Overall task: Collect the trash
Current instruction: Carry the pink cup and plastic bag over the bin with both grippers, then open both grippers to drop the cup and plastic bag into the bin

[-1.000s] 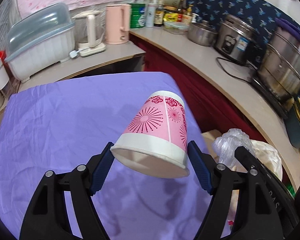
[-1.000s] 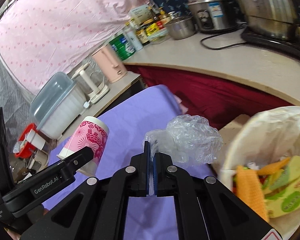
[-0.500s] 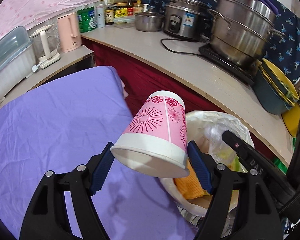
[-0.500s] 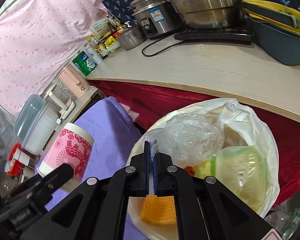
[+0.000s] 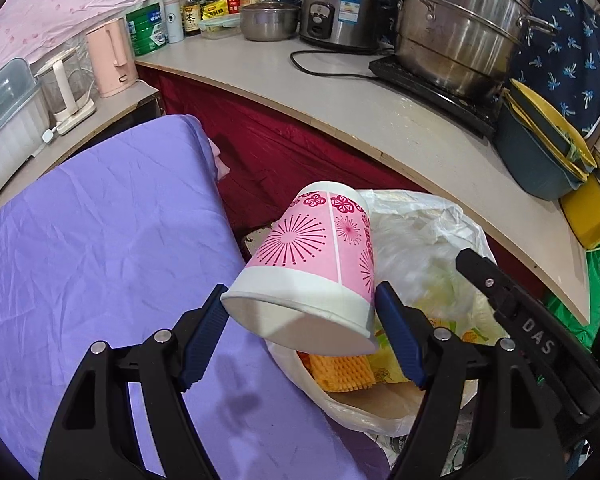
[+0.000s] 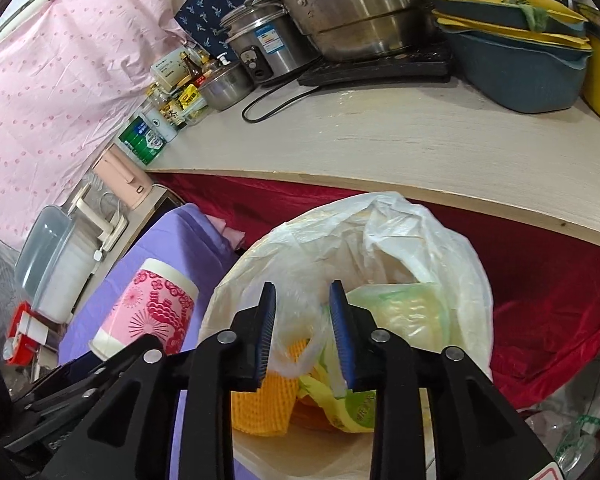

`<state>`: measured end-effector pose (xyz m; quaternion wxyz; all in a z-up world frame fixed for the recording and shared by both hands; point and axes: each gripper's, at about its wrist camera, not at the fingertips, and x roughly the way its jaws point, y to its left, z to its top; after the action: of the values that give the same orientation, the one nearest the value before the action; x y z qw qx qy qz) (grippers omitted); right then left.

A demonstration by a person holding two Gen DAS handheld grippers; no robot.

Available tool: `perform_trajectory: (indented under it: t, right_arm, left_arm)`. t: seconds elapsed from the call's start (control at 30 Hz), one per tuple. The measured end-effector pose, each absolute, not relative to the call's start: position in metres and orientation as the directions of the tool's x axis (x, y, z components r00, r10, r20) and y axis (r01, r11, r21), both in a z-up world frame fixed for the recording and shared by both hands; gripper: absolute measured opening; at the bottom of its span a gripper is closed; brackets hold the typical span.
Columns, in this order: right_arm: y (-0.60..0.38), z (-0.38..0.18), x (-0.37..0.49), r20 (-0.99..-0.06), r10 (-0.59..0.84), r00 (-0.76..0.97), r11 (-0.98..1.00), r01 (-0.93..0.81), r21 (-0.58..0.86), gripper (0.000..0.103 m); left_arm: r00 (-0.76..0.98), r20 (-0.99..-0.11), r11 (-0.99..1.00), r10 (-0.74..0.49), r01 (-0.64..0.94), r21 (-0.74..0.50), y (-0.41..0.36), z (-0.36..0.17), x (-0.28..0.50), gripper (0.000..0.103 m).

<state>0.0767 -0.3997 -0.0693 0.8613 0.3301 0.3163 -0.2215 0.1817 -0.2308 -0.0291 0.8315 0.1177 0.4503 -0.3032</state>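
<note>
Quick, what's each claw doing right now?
Left gripper: closed on the pink paper cup.
Right gripper: jaws opening, letting the clear plastic wrap go over the trash bag.

We see a pink paper cup (image 5: 316,256) with white bands and magenta flower prints, tilted with its open mouth toward us, at the edge of the bin bag (image 6: 452,248). A crumpled clear plastic wrap (image 6: 300,320) hangs over the bag's open mouth. The white, translucent bag holds orange foam netting (image 6: 260,404) and yellow-green wrappers (image 6: 340,404).
</note>
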Motion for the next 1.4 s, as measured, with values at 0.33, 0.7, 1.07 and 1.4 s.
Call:
perform_trajectory:
  t: [0.33,0.7,1.07,1.4]
  right_arm:
    - [-0.406,-0.06,0.046,-0.673,-0.201,0.712,0.665,0.604,0.44,0.031]
    - [-0.399,-0.057,0.031,-0.674,-0.221,0.705,0.674,0.61,0.417,0.036]
    - [-0.379,-0.053,0.03,-0.684,-0.201,0.701,0.712,0.584,0.39,0.043]
    - [-0.349,-0.04,0.021,-0.698,-0.204,0.686,0.778,0.546,0.31,0.05]
  left_arm:
    - [0.365,-0.849,0.767,-0.383,0.638,-0.072,-0.251,-0.051,0.168,0.073]
    - [0.368,-0.856,0.778,-0.364,0.625,-0.062,-0.256,-0.055,0.16,0.087]
    - [0.422,-0.837,0.816,-0.348,0.575,-0.05,-0.231,-0.04,0.162,0.087]
    - [0.494,-0.81,0.848,-0.315,0.53,-0.007,-0.203,-0.023,0.151,0.087]
